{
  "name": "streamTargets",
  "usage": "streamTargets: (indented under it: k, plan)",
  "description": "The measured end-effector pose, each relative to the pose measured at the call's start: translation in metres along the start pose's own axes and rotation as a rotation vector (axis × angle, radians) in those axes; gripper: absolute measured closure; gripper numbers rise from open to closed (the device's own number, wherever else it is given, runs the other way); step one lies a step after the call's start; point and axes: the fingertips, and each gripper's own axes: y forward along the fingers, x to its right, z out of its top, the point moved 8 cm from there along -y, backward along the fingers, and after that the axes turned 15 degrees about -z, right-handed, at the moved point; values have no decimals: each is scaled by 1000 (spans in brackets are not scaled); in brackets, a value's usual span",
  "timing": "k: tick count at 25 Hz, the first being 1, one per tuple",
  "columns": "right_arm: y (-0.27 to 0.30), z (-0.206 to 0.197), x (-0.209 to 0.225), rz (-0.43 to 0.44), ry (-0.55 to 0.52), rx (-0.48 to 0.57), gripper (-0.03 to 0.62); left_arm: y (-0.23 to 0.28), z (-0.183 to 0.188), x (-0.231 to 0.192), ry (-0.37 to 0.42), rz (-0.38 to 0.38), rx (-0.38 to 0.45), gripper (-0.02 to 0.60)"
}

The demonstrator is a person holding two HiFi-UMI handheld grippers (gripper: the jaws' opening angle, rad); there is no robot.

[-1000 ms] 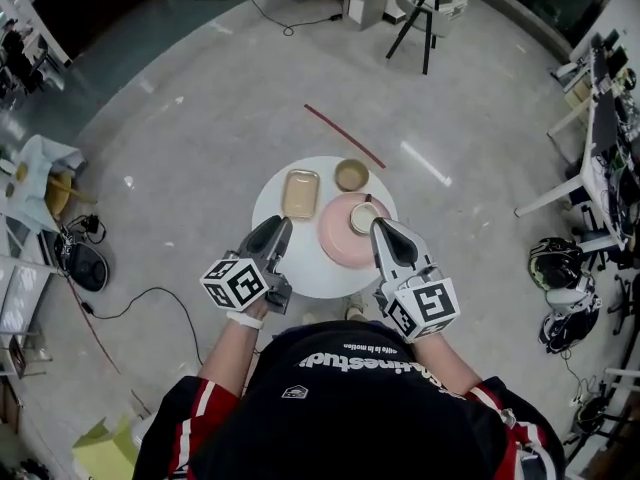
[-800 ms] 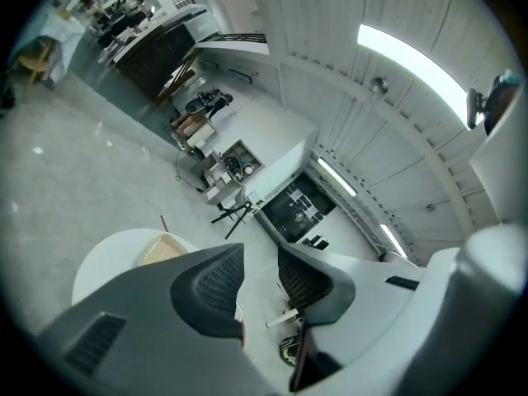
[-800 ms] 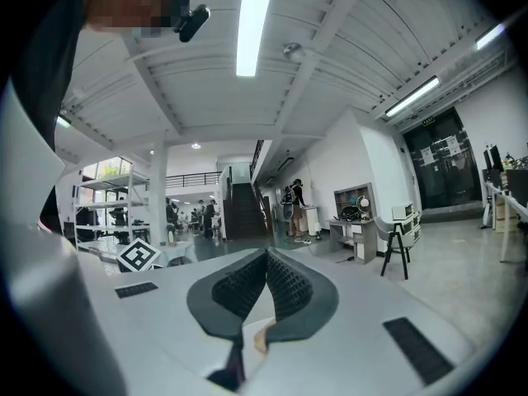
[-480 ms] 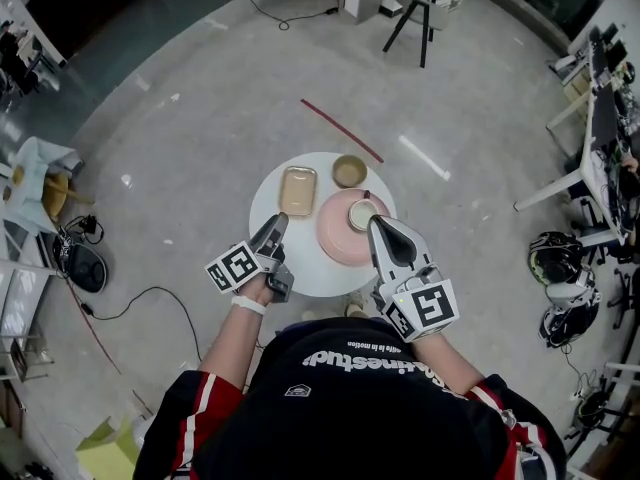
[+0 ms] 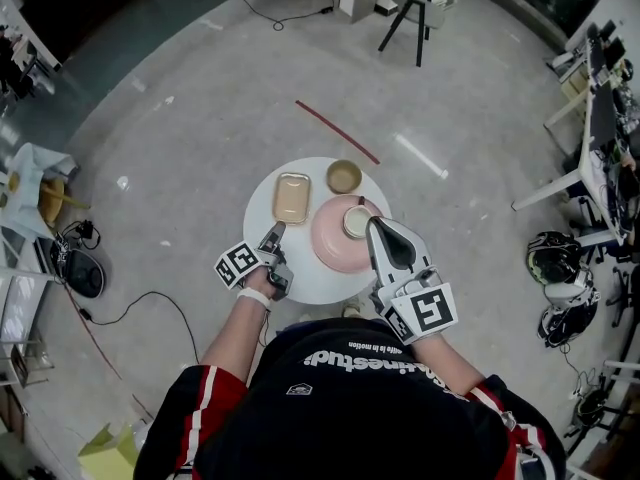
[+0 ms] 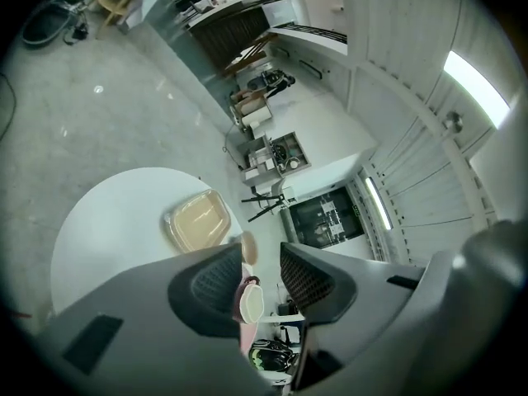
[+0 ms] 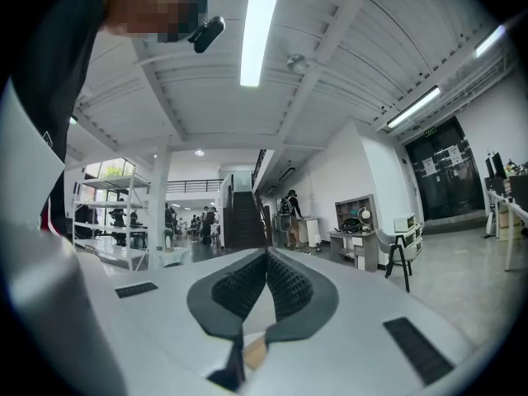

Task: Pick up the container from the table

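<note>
The container (image 5: 291,196) is a tan rectangular tray on the left part of the round white table (image 5: 268,273). In the left gripper view the container (image 6: 198,221) lies ahead of the jaws and to their left. My left gripper (image 5: 277,230) hovers low over the table's near left side, just short of the container. Its jaws are opening and hold nothing. My right gripper (image 5: 375,230) hangs above the near edge of a pink plate (image 5: 332,248), its jaw tips together and empty.
A cream cup (image 5: 357,221) stands on the pink plate, and a small brown bowl (image 5: 344,176) sits at the table's far side. Cables, chairs and desks ring the grey floor, with a red strip (image 5: 336,133) beyond the table.
My left gripper has sunk toward the table, rolled over, and spread its jaws wider. The right gripper has stayed where it was.
</note>
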Motion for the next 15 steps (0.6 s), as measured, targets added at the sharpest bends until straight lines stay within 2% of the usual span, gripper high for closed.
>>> streamTargets:
  k: [7,15]
  plan:
    - [15,6,22,3,-20,-2,578,27,-1,-40,-37,72,-7,439]
    - [36,0,59,-2,-22,-26,577,52,-7,-85,-171,145,92,436]
